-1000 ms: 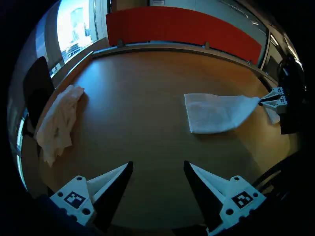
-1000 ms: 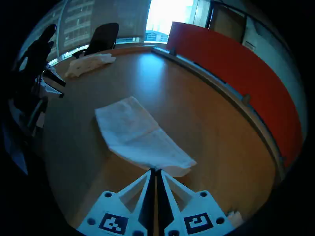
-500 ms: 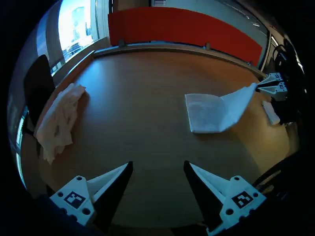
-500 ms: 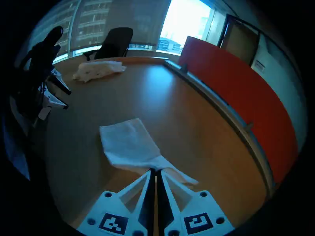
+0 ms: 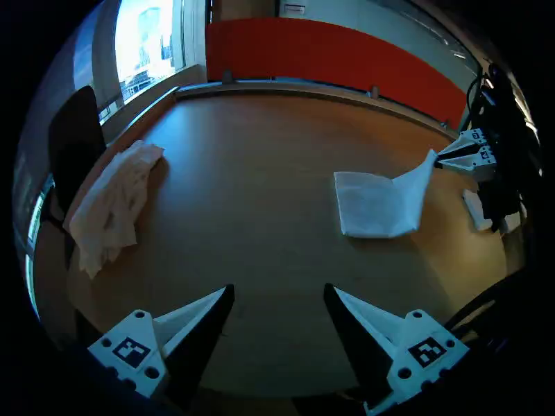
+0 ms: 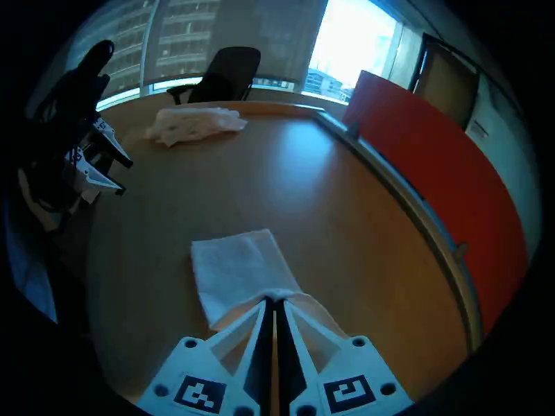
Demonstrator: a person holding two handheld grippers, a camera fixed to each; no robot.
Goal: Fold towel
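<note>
The right gripper [image 6: 275, 302] is clenched on one corner of the towel [image 6: 234, 266] and holds that corner raised. The rest of the towel lies flat on the table [image 5: 243, 173], near its right-hand edge. The left gripper [image 5: 277, 286] hangs over the near edge with its fingers spread wide, grasping nothing. Bare wood runs between it and the towel. Farther left, a crumpled cloth [image 5: 111, 201] lies along the table edge beside a chair [image 5: 69, 142]. A red partition [image 5: 333, 52] bounds the far edge.
</note>
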